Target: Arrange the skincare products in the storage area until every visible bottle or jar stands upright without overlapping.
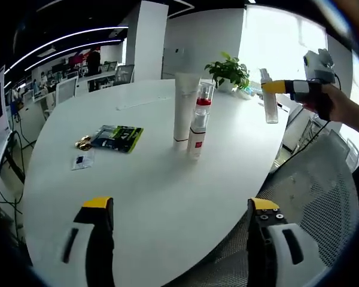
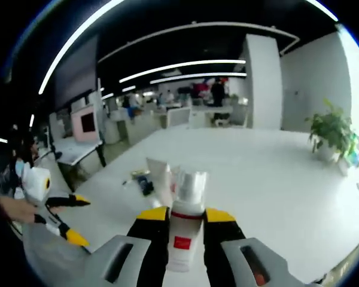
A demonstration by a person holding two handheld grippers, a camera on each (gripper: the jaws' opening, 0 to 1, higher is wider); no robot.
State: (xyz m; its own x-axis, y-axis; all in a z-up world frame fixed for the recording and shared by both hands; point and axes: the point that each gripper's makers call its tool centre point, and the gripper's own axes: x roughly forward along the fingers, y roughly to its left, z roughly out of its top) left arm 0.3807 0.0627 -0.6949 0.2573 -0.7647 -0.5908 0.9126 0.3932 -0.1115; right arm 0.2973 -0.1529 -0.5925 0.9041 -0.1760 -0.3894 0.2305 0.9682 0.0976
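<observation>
Right gripper [image 2: 185,216]: jaws pinching a clear spray bottle [image 2: 183,230] with a white label, held upright above the white table [image 2: 275,179]; a white tube [image 2: 158,178] shows just behind it. Left gripper [image 1: 180,206]: jaws spread wide, nothing between them, low over the table edge. At the table's centre the tall white tube [image 1: 184,107] stands upright, touching or just beside a red-banded bottle [image 1: 198,127]. A dark packet [image 1: 116,138] lies flat to their left; a potted plant [image 1: 229,72] stands behind.

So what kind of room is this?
Probably an open-plan office: a big white meeting table, rows of desks with monitors, long ceiling strip lights, and a mesh office chair.
</observation>
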